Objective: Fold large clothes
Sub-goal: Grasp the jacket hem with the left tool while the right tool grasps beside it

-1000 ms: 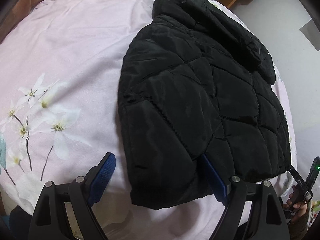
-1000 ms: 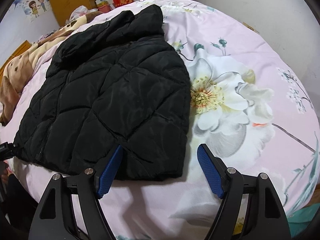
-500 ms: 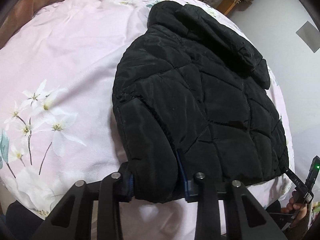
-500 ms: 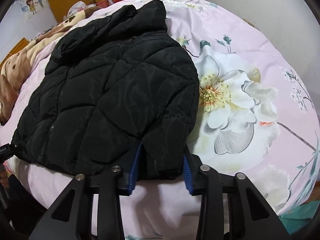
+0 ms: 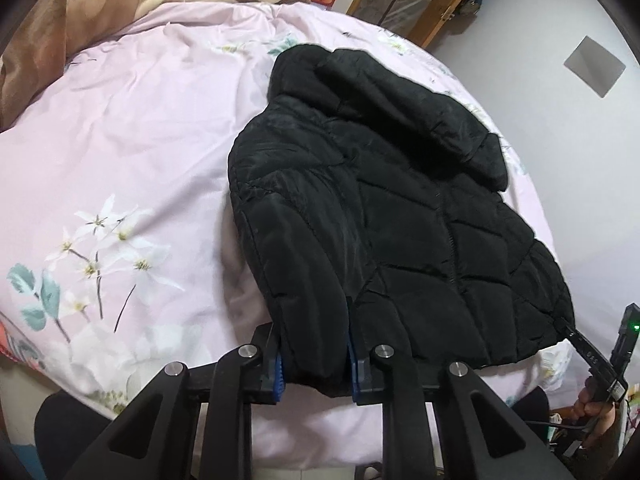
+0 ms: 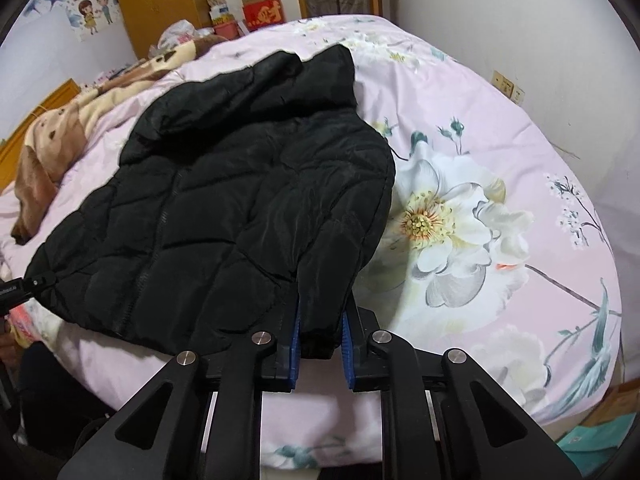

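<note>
A black quilted puffer jacket (image 5: 400, 216) lies on the pink floral bed cover (image 5: 132, 152), hood at the far end. My left gripper (image 5: 316, 360) is shut on the jacket's near left hem corner and has it raised off the bed. In the right wrist view the same jacket (image 6: 224, 200) is seen, and my right gripper (image 6: 320, 348) is shut on its near right hem corner, also raised. The blue pads of both grippers press the padded fabric between them.
A brown bear-print blanket (image 6: 52, 140) lies at the bed's far left. A wooden wardrobe (image 6: 156, 0) and boxes stand behind the bed. A white wall (image 6: 500, 20) runs along the right side. The bed cover's near edge (image 6: 320, 432) is just under the grippers.
Both grippers went from open around the jacket's hem corners to shut on them, then lifted; the near hem now rises off the bed and the views tilt up.
</note>
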Motion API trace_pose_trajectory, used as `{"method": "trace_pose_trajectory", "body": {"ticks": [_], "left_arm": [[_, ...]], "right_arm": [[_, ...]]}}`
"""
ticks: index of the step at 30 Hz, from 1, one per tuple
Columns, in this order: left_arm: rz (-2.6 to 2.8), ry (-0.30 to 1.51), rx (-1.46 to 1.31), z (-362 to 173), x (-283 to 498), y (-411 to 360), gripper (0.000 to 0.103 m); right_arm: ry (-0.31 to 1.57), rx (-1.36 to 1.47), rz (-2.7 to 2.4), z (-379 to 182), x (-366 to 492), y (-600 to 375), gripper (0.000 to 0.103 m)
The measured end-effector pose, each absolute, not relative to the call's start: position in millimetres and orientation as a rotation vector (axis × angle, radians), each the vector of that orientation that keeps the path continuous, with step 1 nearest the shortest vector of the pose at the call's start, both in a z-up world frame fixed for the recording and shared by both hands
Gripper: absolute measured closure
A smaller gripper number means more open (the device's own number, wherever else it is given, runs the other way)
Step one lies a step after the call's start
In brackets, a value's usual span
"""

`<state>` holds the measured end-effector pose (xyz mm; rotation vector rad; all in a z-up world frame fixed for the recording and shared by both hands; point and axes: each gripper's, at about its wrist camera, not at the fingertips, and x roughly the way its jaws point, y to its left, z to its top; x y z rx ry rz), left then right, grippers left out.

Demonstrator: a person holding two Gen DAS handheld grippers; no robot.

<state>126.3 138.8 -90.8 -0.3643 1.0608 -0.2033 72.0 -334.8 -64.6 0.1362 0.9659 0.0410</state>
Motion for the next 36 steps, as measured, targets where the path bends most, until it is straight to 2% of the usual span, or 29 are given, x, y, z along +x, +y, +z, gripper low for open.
{"method": "trace_pose_trajectory", "body": {"ticks": [17,23,36], "left_arm": [[-0.260,1.072,-0.315,-66.5,59.2,142.6,0.081],[-0.263,1.062,-0.388,-61.2,74.2,149.0,0.081],[-0.236,0.980,-0.378,5.1,172.3,128.6,0.082]], "right_arm": [[0.947,0.129,0.101,-28.1,-0.1,-335.8,0.087],[0.935,0.117,0.125,-21.0,12.0,-330.5,0.087],[0.867,0.043,0.138,30.8,101.4,-308.5,0.088]]}}
